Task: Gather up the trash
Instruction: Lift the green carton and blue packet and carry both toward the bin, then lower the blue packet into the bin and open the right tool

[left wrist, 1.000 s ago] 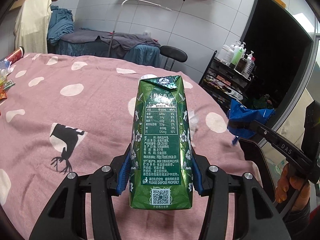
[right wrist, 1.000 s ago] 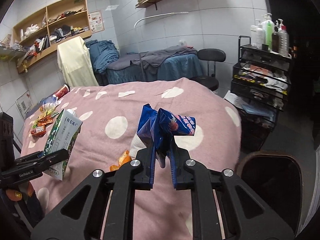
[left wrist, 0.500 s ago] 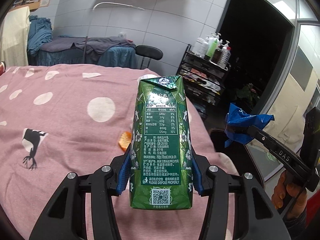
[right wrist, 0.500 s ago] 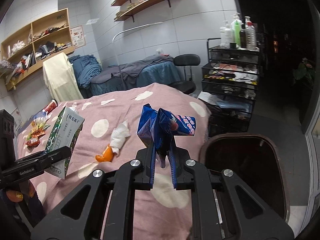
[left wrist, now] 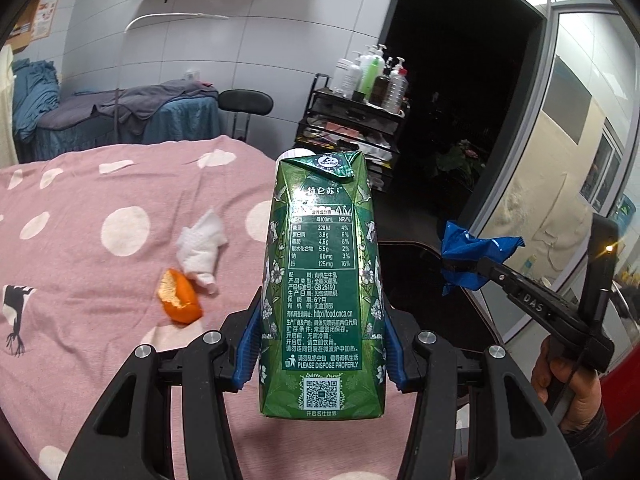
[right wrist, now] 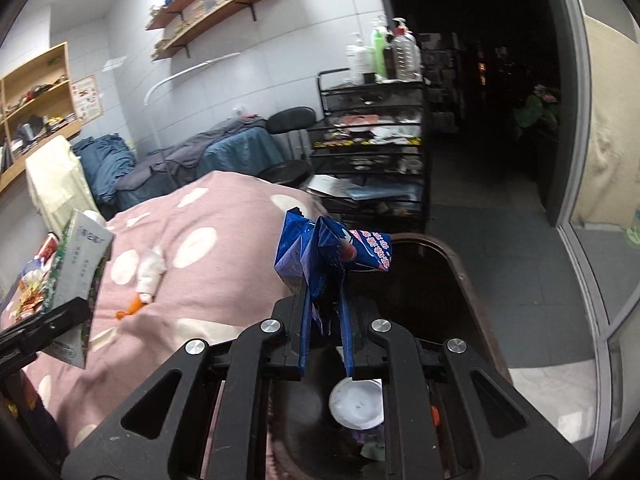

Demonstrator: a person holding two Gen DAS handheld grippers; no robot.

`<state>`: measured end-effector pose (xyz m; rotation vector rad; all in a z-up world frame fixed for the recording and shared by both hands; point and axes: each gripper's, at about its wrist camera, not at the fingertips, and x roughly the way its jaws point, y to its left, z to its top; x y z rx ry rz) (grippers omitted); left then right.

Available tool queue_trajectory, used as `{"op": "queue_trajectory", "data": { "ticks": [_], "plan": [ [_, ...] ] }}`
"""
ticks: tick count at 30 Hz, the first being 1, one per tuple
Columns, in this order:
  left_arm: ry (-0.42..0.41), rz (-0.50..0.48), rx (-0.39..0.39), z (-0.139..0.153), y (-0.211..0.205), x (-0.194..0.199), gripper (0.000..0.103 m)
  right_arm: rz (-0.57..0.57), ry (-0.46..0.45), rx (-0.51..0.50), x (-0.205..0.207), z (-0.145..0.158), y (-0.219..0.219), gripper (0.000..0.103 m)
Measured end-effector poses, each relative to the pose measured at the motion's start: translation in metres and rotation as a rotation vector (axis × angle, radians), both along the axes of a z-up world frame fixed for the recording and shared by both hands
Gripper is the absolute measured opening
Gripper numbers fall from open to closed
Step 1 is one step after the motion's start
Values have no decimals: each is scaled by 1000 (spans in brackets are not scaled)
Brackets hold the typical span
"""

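Here the left gripper [left wrist: 322, 354] clamps its blue pads against both sides of an upright green milk carton [left wrist: 323, 280], held above the edge of the pink polka-dot bedspread [left wrist: 80, 280]. The right gripper [right wrist: 326, 340] pinches a crumpled blue snack wrapper [right wrist: 324, 256] over the dark open trash bin [right wrist: 460, 264]. A white crumpled tissue [left wrist: 202, 246] and orange peel [left wrist: 178, 298] lie touching on the bedspread.

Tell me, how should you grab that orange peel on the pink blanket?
Come straight down from above and pinch the orange peel across its narrow width. It lies flat and curled on the soft blanket, so there is probably no side to slide under. Keep the fingers off the white tissue right beside it.
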<state>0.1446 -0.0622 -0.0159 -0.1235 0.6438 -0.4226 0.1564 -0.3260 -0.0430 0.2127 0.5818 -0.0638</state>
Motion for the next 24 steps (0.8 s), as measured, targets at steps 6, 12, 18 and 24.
{"op": "queue_trajectory", "data": {
  "ticks": [6, 12, 18, 24],
  "plan": [
    [4, -38, 16, -1, -18, 3, 50, -58, 101, 22, 12, -24, -20, 14],
    [10, -67, 30, -5, -30, 5, 50, -100, 198, 51, 22, -53, -34, 14],
    [18, -87, 33, -8, -36, 7, 50, -111, 282, 43, 32, -79, -37, 14],
    [25, -98, 38, -10, -40, 8, 50, -115, 307, 37, 27, -90, -33, 57]
  ]
}}
